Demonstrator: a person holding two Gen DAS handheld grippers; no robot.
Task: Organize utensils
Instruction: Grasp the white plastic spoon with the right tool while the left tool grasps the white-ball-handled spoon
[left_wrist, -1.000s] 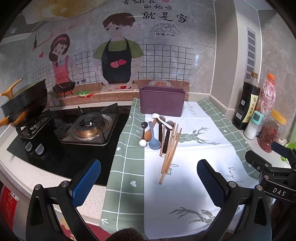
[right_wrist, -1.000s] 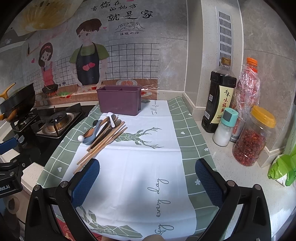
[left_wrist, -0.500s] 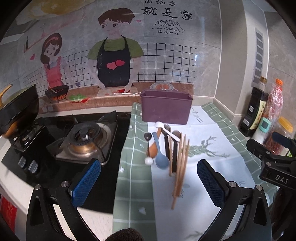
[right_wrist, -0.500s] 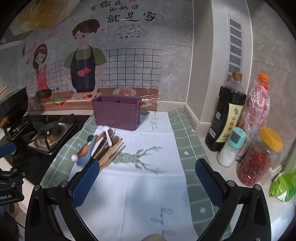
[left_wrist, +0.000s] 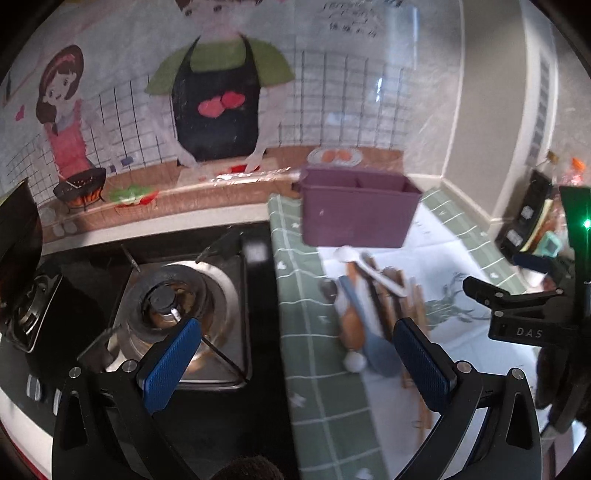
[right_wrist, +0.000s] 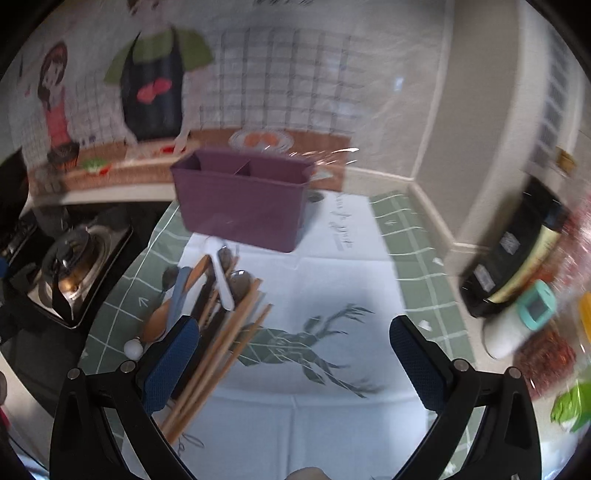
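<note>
both grippers, left gripper (left_wrist: 295, 363) and right gripper (right_wrist: 293, 358), spread empty, have been brought closer to the utensil pile (right_wrist: 207, 295); picking is judged imminent.

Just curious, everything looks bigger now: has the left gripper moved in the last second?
Yes. The left gripper has moved forward: the fixed purple box looms larger and nearer.
</note>
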